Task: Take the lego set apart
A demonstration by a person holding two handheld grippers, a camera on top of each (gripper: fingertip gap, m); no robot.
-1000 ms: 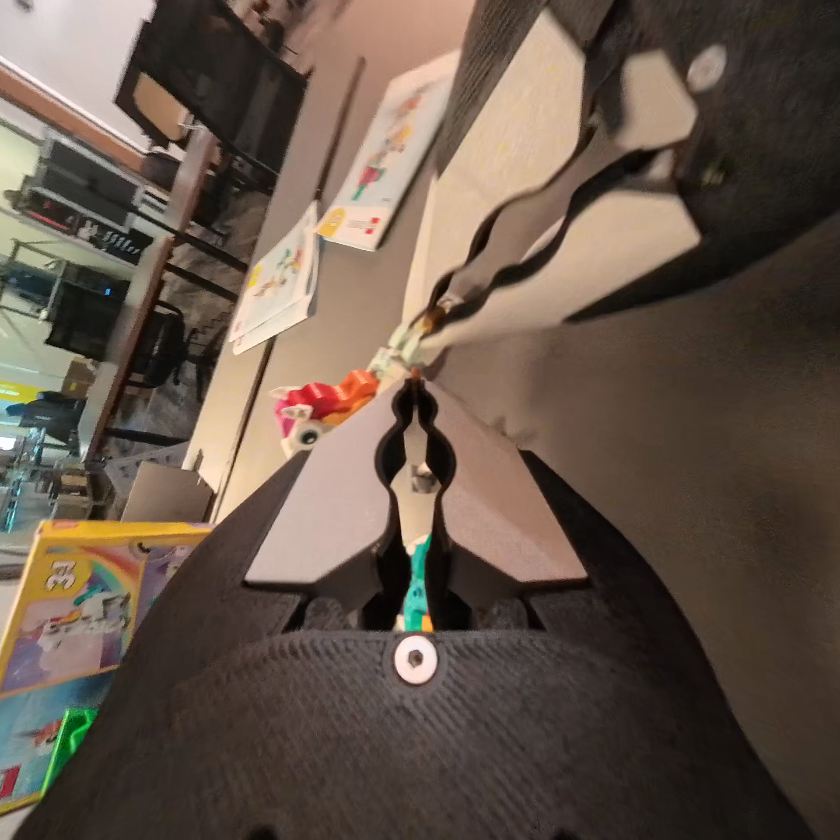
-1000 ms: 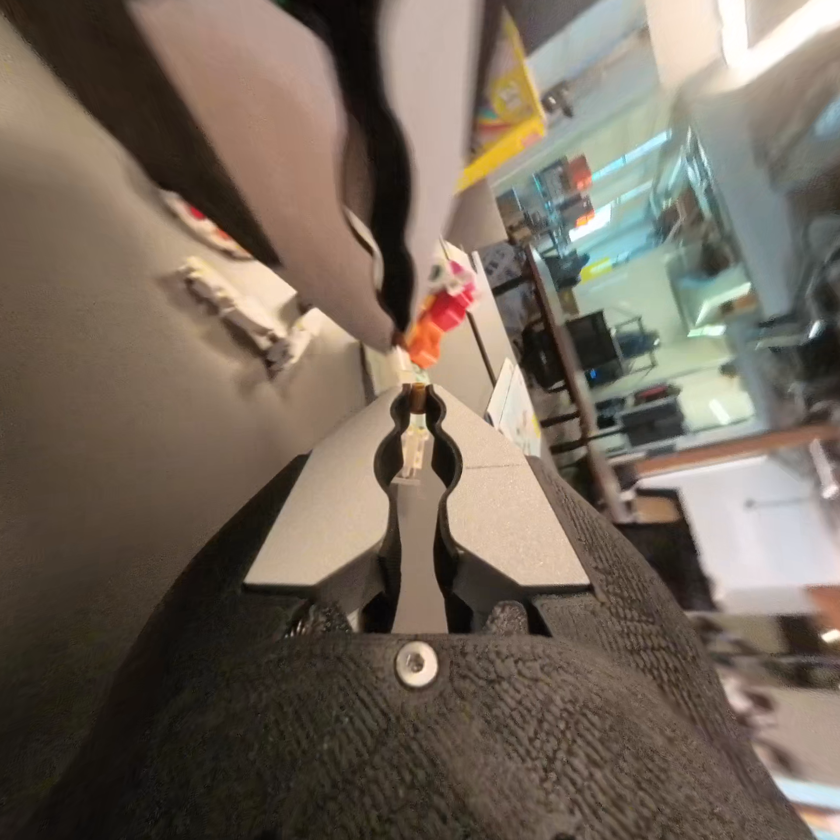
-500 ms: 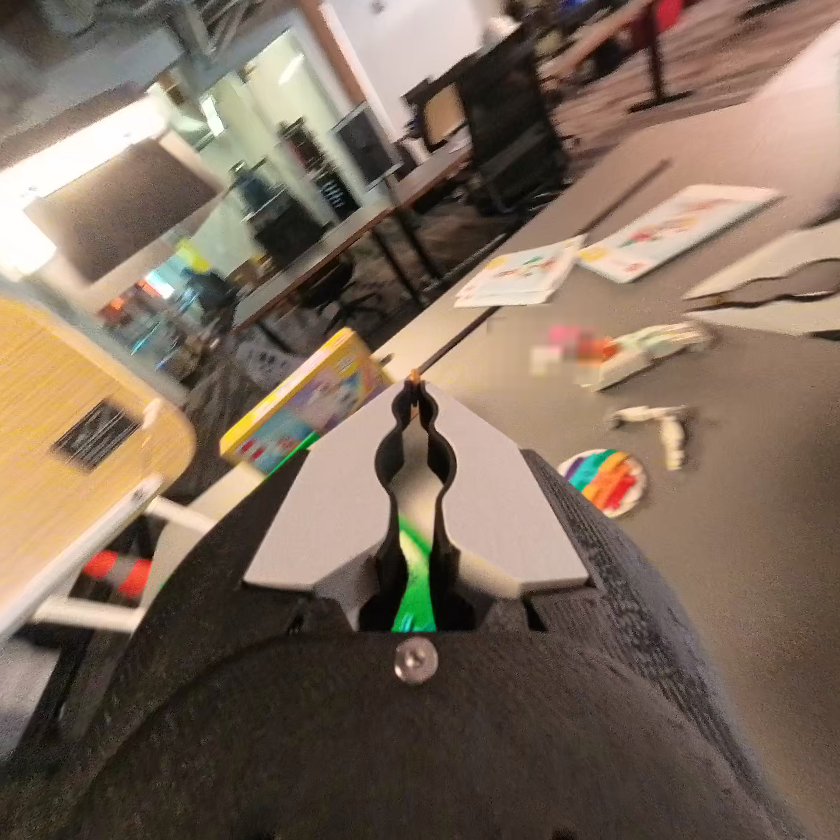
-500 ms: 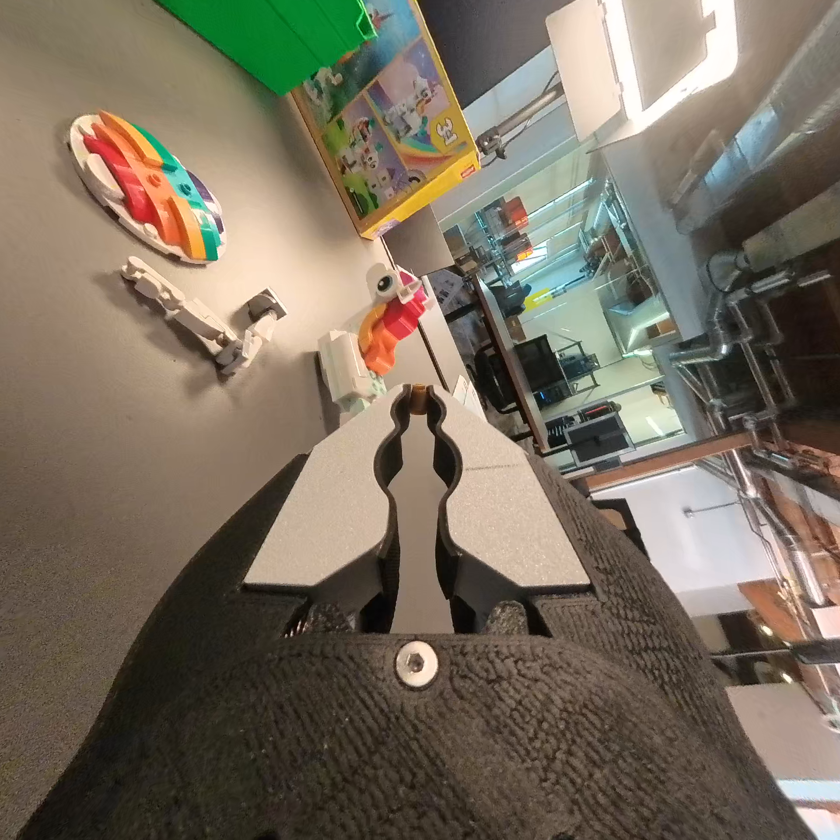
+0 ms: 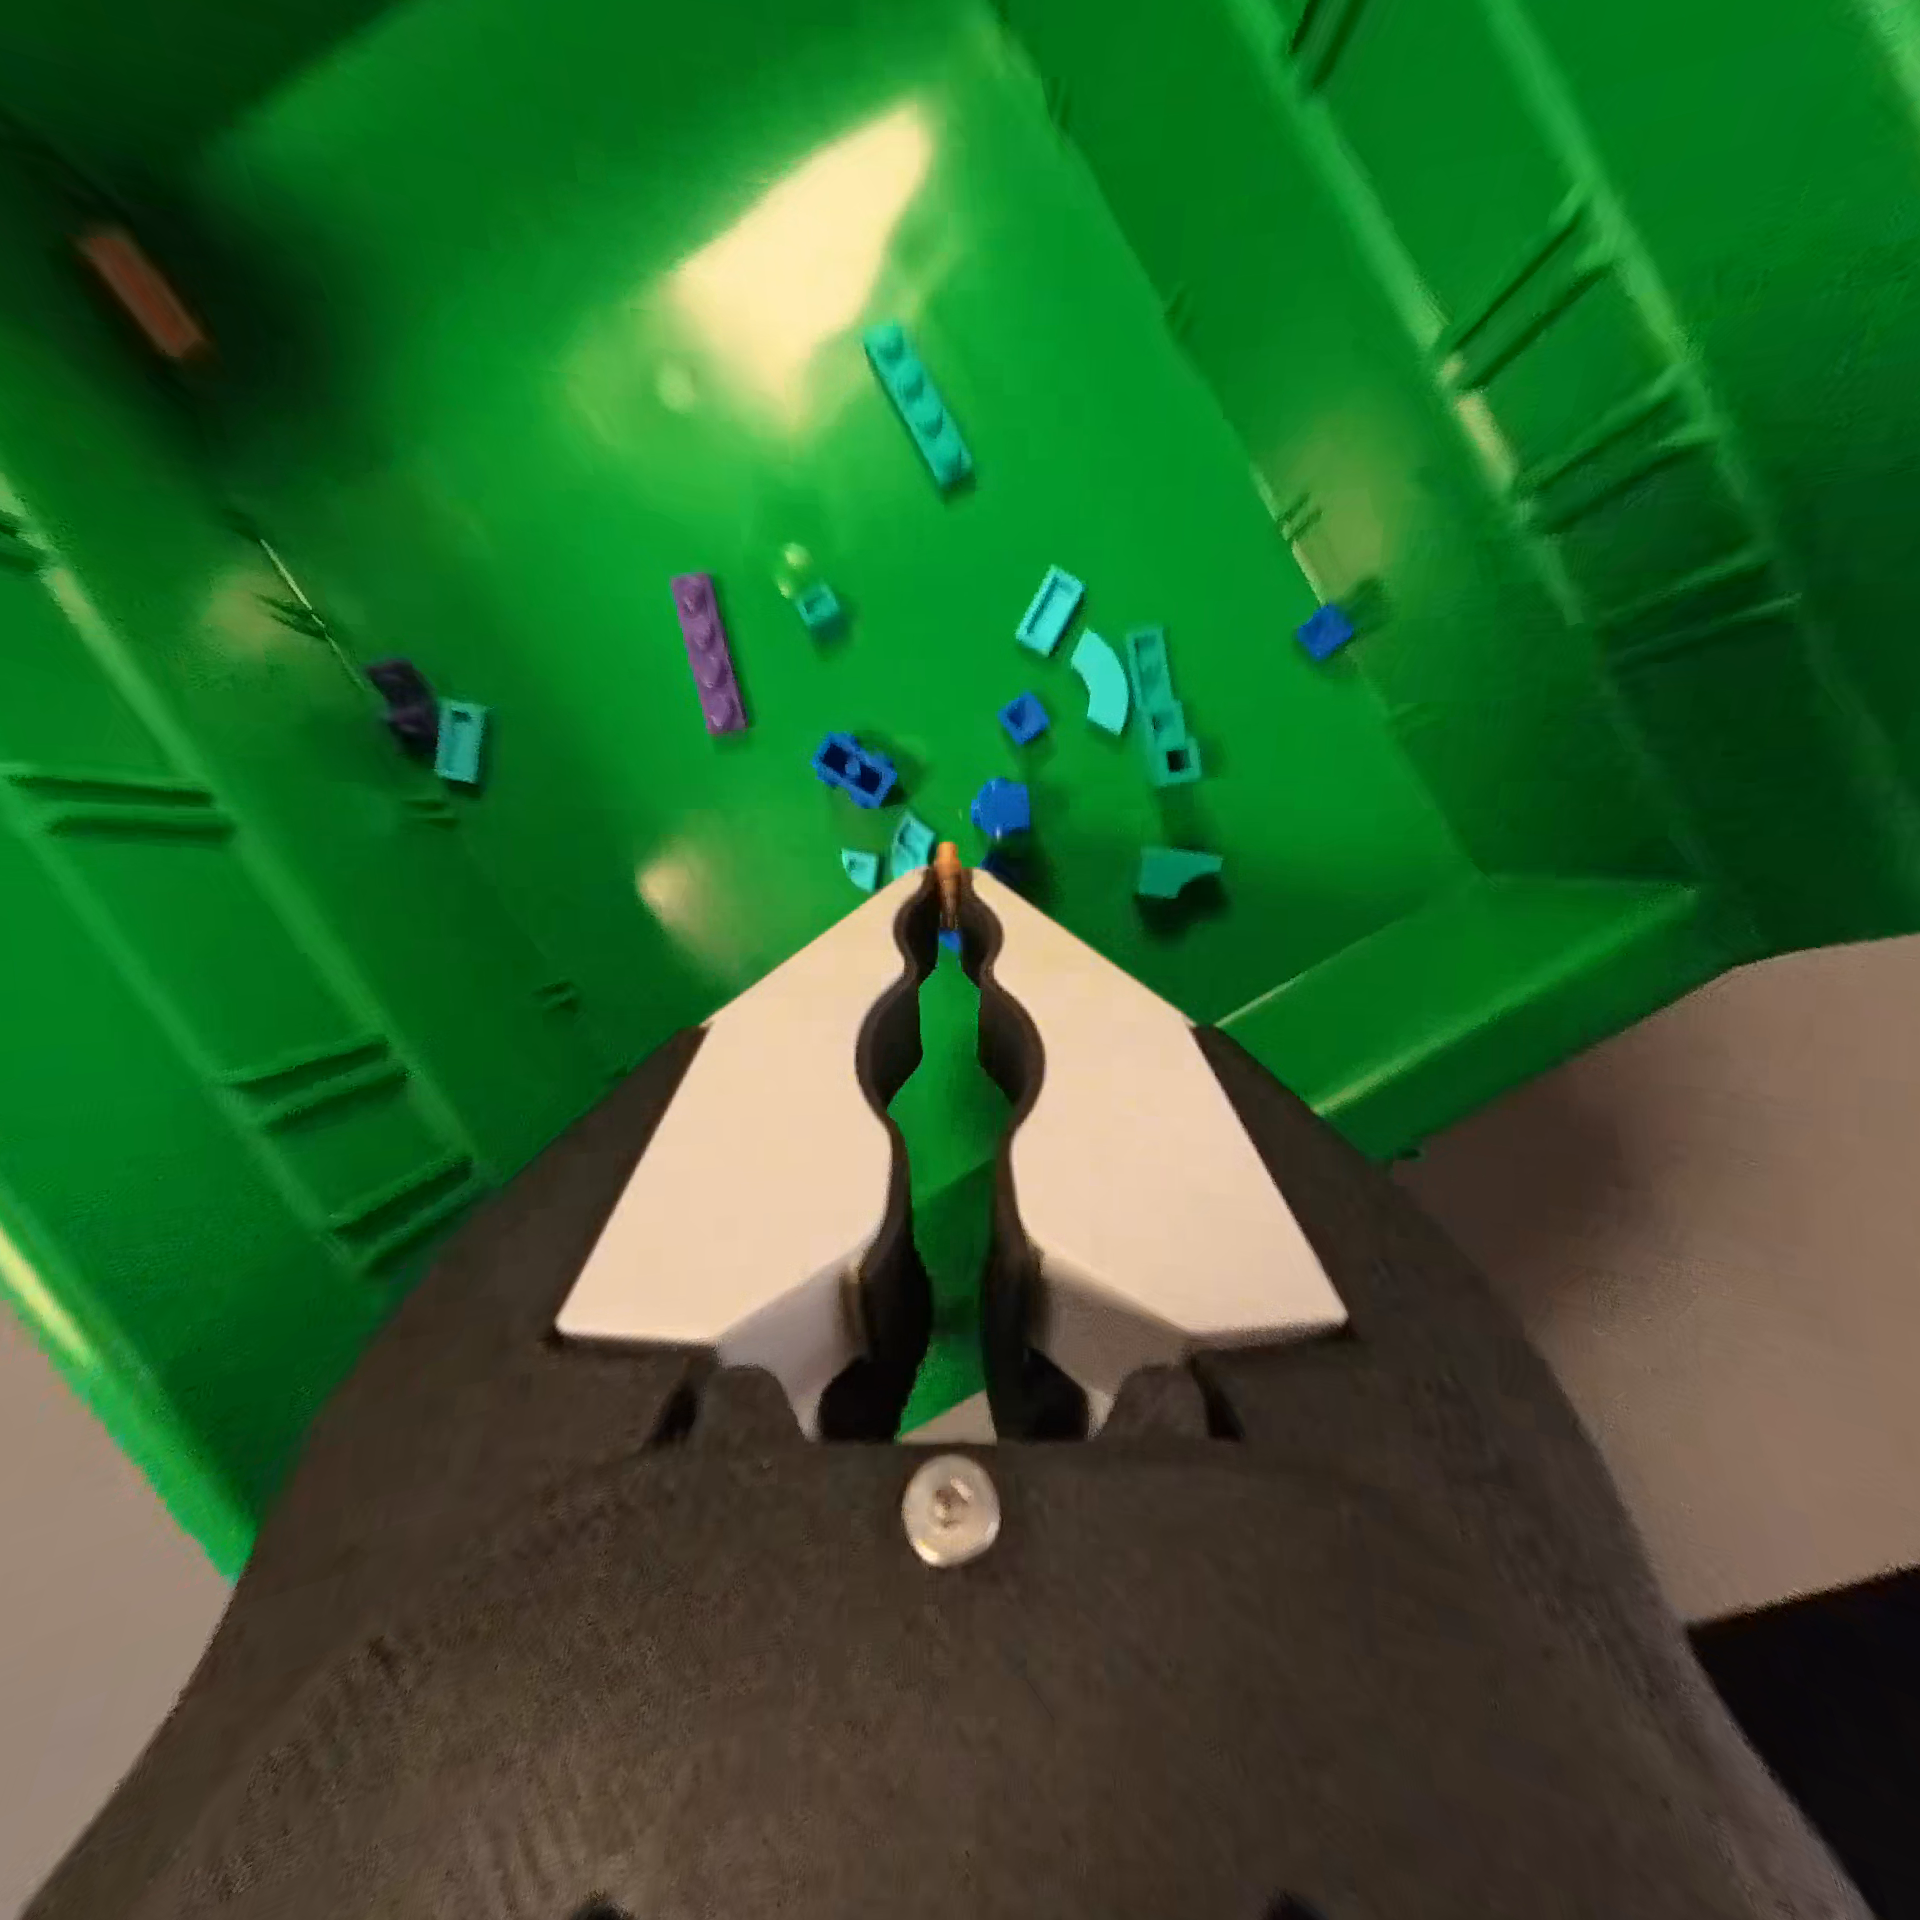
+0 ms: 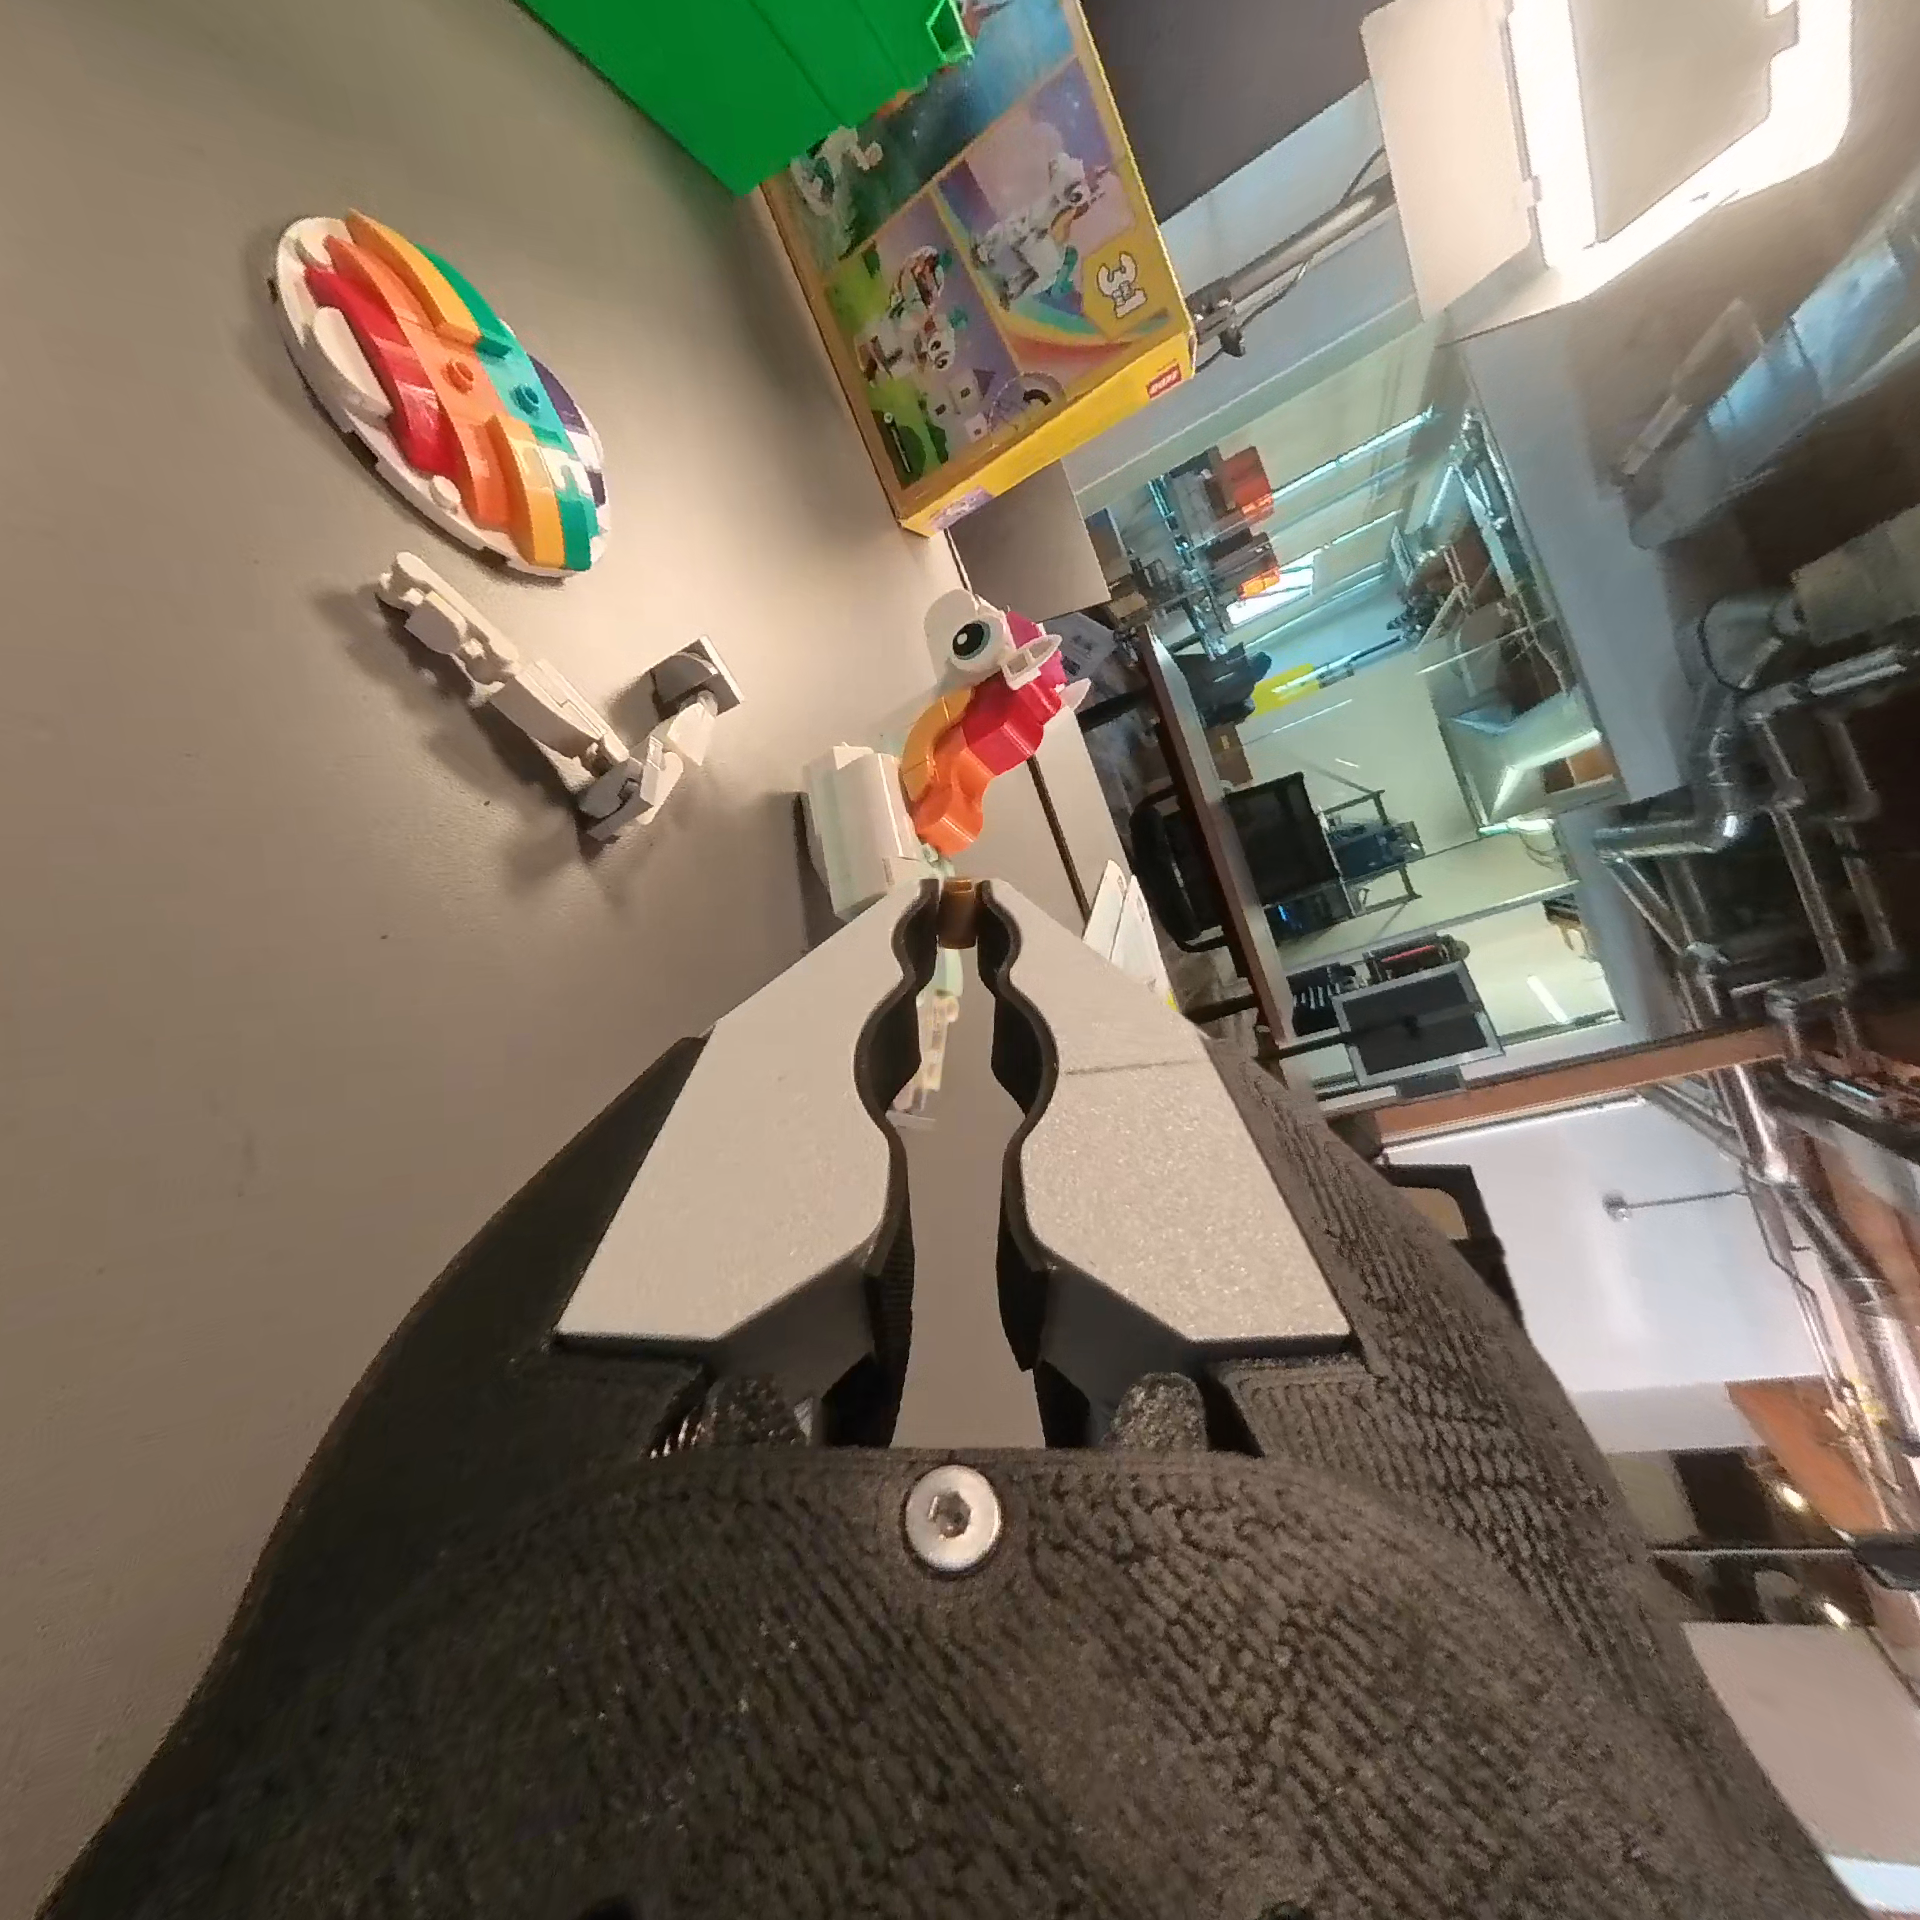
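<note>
Claws both pinched on small bits, left over green bin, right at unicorn model on bench.

Left claw (image 5: 948, 883) pressed together on a tiny orange piece (image 5: 947, 868), hanging over the green bin (image 5: 416, 935); loose teal, blue and purple bricks (image 5: 717, 652) scattered on its floor from 9 to 2 o'clock of the tips. Right claw (image 6: 961, 912) nips a small brown stud (image 6: 961, 914) at the unicorn model (image 6: 961, 738), which sits at 12 o'clock; rainbow disc (image 6: 442, 400) and white leg assembly (image 6: 551, 707) at 10 o'clock on the bench (image 6: 208, 935), set box (image 6: 977, 260) at 12 to 1.
</note>
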